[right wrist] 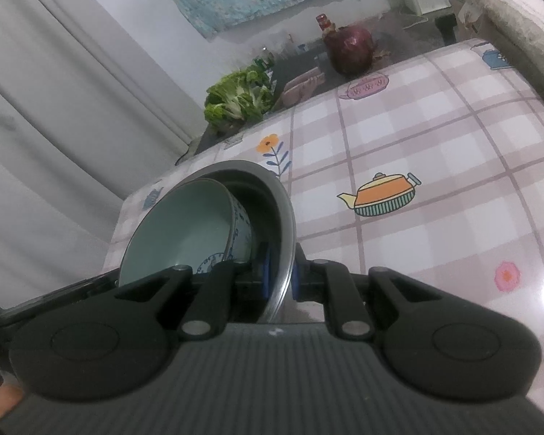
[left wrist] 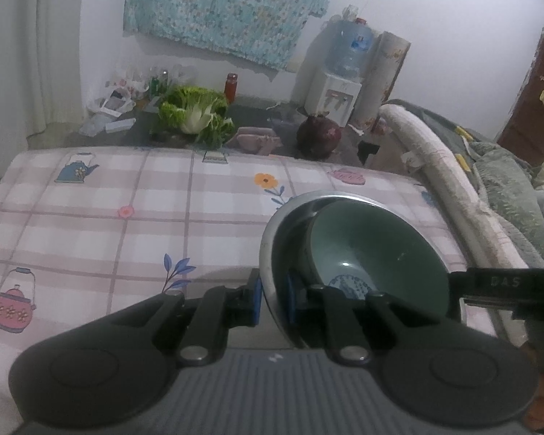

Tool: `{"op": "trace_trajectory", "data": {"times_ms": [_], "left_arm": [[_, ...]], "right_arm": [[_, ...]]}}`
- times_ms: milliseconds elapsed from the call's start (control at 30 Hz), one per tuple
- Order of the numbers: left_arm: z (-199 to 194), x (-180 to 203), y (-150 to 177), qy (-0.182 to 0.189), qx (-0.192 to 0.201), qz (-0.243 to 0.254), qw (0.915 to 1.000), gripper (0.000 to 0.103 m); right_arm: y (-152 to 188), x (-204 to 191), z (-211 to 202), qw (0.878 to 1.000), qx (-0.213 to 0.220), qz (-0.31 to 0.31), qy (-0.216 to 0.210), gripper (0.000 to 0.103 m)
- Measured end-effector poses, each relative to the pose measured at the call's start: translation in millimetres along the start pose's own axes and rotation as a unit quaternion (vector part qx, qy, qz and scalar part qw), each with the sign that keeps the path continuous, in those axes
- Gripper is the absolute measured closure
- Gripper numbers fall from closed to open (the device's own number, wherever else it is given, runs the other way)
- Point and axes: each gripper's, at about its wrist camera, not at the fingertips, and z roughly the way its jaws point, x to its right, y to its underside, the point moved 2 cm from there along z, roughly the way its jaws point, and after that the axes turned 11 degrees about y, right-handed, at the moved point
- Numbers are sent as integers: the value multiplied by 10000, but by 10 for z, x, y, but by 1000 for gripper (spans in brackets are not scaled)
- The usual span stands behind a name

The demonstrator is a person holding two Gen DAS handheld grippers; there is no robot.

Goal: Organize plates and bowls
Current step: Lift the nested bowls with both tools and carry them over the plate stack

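Gripping a metal bowl (left wrist: 272, 239) by opposite rims, left gripper (left wrist: 272, 302) and right gripper (right wrist: 280, 279) both clamp narrow on it above the checked tablecloth (left wrist: 90, 217).
Inside, the green ceramic bowl (left wrist: 373, 250) sits loose and tilted: fragile, likely to slide on slick steel, so level rim holds seem safest.

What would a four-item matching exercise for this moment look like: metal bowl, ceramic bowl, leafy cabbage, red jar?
Things:
1. metal bowl
2. ceramic bowl
3. leafy cabbage
4. red jar

States or places:
A. on the floor beyond the table's far edge
B. nested inside the larger bowl
C. standing near the wall
D. rim pinched by both claws, left claw and right claw

Pairs: 1-D, 2-B, 3-A, 4-C
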Motion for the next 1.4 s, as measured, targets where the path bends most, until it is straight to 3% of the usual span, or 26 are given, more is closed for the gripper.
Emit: {"op": "trace_trajectory", "data": {"times_ms": [300,600,933,1400], "left_arm": [[-434,176,199,103,131,53,9998,90],[-646,262,605,133,-144,83,9998,90],[-635,251,1054,124,-489,-6,9987,90],[-603,193,1255,43,-566,-60,9984,89]], "right_arm": [[313,-40,-453,9999,121,84,-59,91],[832,18,-738,9998,-39,210,49,91],[1357,148,-791,9988,-297,295,241,91],[1565,139,-716,9983,-301,48,490,91]]}}
